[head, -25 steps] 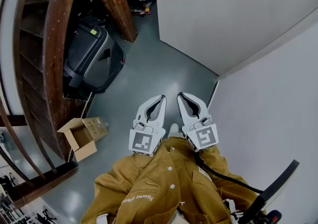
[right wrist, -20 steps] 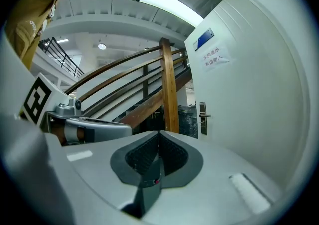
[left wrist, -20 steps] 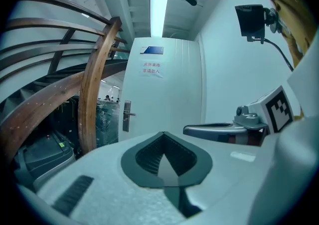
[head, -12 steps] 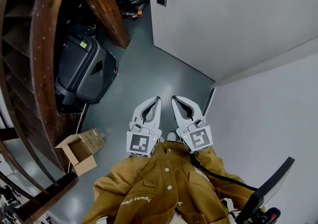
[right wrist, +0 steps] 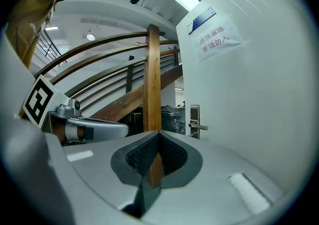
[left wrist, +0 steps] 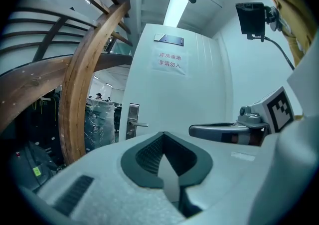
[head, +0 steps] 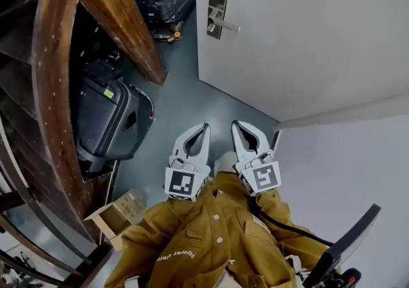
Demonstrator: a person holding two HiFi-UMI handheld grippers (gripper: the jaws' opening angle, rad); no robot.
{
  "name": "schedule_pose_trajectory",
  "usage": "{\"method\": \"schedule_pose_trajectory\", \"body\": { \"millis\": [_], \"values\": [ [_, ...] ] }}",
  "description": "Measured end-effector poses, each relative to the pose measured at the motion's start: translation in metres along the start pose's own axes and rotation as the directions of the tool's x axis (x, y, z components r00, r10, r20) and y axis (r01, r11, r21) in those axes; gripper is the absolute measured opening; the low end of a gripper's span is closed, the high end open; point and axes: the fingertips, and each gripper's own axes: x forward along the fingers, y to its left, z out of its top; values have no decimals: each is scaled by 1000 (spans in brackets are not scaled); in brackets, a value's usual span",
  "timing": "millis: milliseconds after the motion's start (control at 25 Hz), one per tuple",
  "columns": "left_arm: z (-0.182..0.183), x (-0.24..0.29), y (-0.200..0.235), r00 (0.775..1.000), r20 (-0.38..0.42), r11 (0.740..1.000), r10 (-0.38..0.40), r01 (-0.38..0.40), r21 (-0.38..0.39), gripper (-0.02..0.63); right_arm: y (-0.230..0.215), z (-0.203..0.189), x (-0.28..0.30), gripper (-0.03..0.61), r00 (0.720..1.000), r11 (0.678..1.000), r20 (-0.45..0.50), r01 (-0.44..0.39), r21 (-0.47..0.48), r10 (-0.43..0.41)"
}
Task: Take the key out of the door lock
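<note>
Any key in the lock plate [head: 217,11] is too small to see.

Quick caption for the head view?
Left gripper and right gripper, both shut and empty, point toward the white door and its lever handle.

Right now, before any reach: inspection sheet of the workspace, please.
Surface: grey floor, glossy.
Job's things: white door; lock plate with handle; key too small to tell.
Clutter: black case and cardboard box, both left.
Grippers: left gripper and right gripper shut, empty, well short of the door.
Cables: black cable behind right gripper.
Surroundings: wooden stair left, white wall right.
</note>
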Motion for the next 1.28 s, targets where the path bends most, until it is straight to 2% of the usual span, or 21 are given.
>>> {"method": "schedule_pose_trajectory", "body": {
  "millis": [120,280,520,640,720,840,1000,1120,1200,1280],
  "values": [
    [3,34,17,1000,-11,1000,-7,6,-6,-3,-27,2,32,6,1000,1000,-12,11,15,-10],
    [-11,88,45,995,-99,1000,18,-18,-2,-3,-70,6,82,6,1000,1000,7,-18,-2,18],
    [-5,171,74,993,-108,998,56,-58,-17,-3,-129,27,138,6,996,997,53,-72,-28,73],
    [-2,197,86,990,-108,994,95,-99,-35,-3,-153,28,163,13,993,989,22,-114,-96,117],
    [-1,210,90,988,-113,993,106,-112,-43,-3,-167,25,181,99,990,978,-31,-143,-150,140],
    [-2,223,91,988,-125,993,96,-103,-52,-3,-190,18,210,162,981,962,-129,-168,-213,143],
    [-1,234,96,988,-133,996,74,-81,-46,-3,-219,6,259,244,958,910,-265,-201,-364,105],
    [2,236,101,990,-128,996,63,-70,-54,-3,-234,-11,286,262,919,857,-386,-261,-445,79],
    [3,236,108,991,-120,995,61,-70,-64,-3,-239,-25,296,251,885,822,-461,-307,-480,62],
    [3,236,115,991,-116,995,62,-71,-76,-3,-239,-34,300,162,863,790,-503,-341,-510,48]
  ]
}}
